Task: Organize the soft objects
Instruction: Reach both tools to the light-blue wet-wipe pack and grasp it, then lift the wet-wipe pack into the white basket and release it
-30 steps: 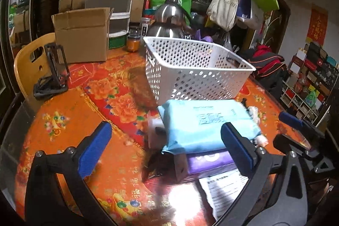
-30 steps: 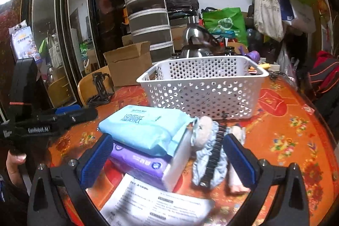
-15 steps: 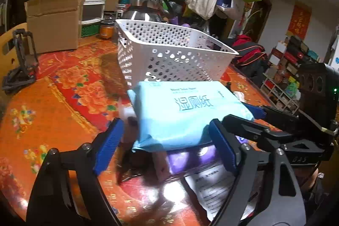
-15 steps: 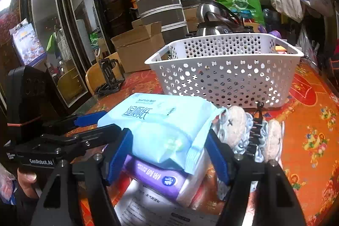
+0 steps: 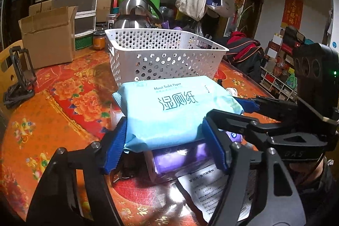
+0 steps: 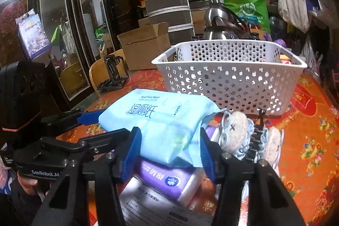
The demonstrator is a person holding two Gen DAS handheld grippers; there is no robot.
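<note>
Both grippers have advanced on the stacked packs since the earlier frames, and their jaws have narrowed from wide apart to a close bracket around the top pack. The left gripper is closing; its blue pads touch the near end of the light-blue wet-wipe pack, one on each side. The right gripper is also closing, its pads pressed against the opposite end of the same pack, where the wrapper visibly creases.

The wet-wipe pack lies on top of a purple tissue pack, which rests on a printed paper sheet on the floral tablecloth. A grey-blue plush slipper pair lies just beside the stack, on its right in the right wrist view.

The white perforated basket stands directly behind the stack. No soft item is visible inside it. Judged progress: early stage. The first pack is being gripped and not yet lifted; the purple pack and slippers remain to be transferred.
</note>
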